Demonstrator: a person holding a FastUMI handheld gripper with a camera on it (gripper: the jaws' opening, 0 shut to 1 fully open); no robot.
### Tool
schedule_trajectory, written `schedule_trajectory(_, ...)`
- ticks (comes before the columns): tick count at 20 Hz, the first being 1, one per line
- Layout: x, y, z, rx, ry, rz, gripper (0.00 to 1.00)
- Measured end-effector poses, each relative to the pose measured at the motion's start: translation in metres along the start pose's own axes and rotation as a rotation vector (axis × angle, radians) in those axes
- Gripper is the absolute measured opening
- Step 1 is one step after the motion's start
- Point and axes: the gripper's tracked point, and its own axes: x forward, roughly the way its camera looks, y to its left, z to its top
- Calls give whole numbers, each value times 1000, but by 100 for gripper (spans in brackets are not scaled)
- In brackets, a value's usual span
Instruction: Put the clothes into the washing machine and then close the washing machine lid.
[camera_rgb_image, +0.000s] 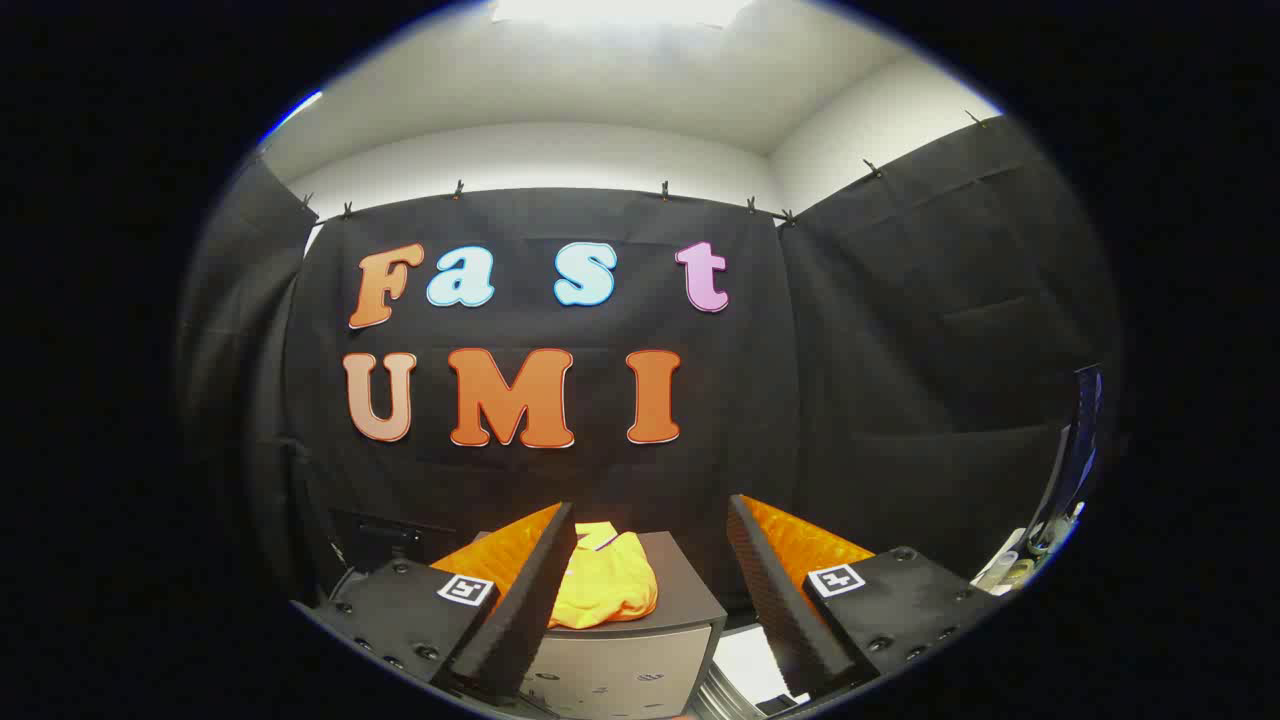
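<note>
Just ahead of the tool (650, 590), between its two spread fingers: a crumpled yellow-orange garment (605, 585), heaped on the flat dark top of a small grey cabinet (640, 650). Nothing gripped; fingers wide apart, garment beyond the tips and untouched. Near right of the cabinet, low down, a curved ribbed metal rim (725, 695) beside a white surface, possibly the washing machine's opening, too little visible to be sure. Far behind, black cloth booth wall (900, 350); at the far right, some small containers (1010, 570), blurred.

Likely risks: closing on only a loose top fold, so the cloth slides out or trails on the lift. Coming in too low, so the fingertips strike the cabinet top. Dragging rather than lifting, pushing the heap off the far edge. Carrying rightward with a hanging tail, catching on the cabinet corner or the metal rim.
</note>
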Motion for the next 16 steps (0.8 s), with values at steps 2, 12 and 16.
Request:
schedule_trajectory(2, 1, 1, 1, 3, -2, -4, 98)
schedule_trajectory(12, 1, 12, 2, 3, -5, -9, 98)
schedule_trajectory(16, -1, 18, 4, -3, 4, -8, 98)
